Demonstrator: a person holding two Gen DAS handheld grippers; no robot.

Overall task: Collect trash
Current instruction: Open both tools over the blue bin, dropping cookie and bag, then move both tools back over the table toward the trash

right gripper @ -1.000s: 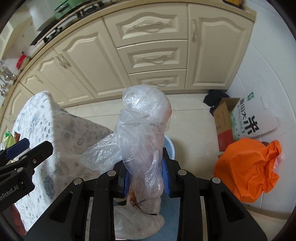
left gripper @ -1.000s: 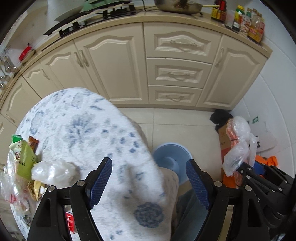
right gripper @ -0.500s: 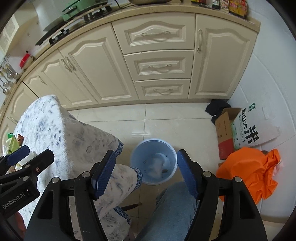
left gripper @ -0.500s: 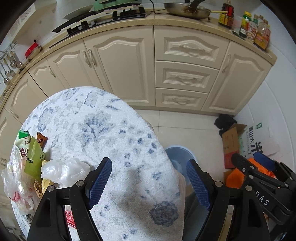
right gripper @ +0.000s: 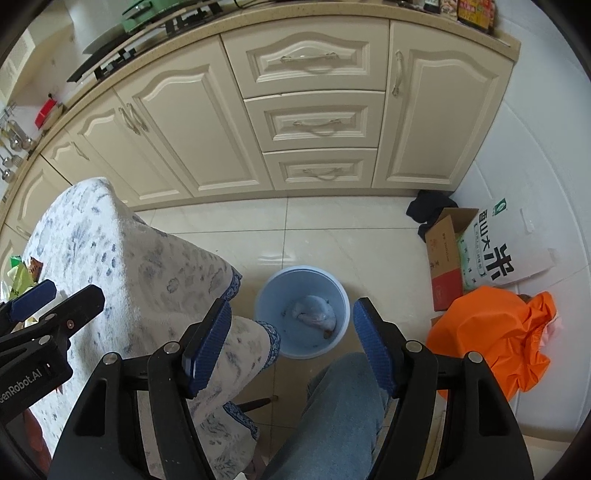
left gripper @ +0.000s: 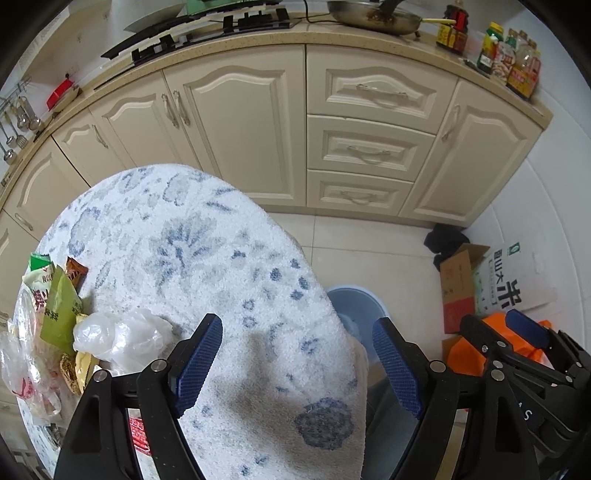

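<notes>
We're in a home kitchen: cream cabinets [left gripper: 236, 129] w/ drawers [right gripper: 314, 123], gas hob [left gripper: 207, 31], frying pan [left gripper: 373, 16], sauce bottles [left gripper: 506, 59], tiled floor [right gripper: 332, 236].

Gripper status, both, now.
Left gripper: open, holding nothing, over the table.
Right gripper: open, holding nothing, above the bin.

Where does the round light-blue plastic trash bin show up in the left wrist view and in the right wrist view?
Left wrist: round light-blue plastic trash bin right of centre, partly hidden behind the floral tablecloth's edge.
Right wrist: the bin fully visible at centre, clear bag inside.
Shared landmark: white rice sack with the cardboard box beside it, right of the bin.
</notes>
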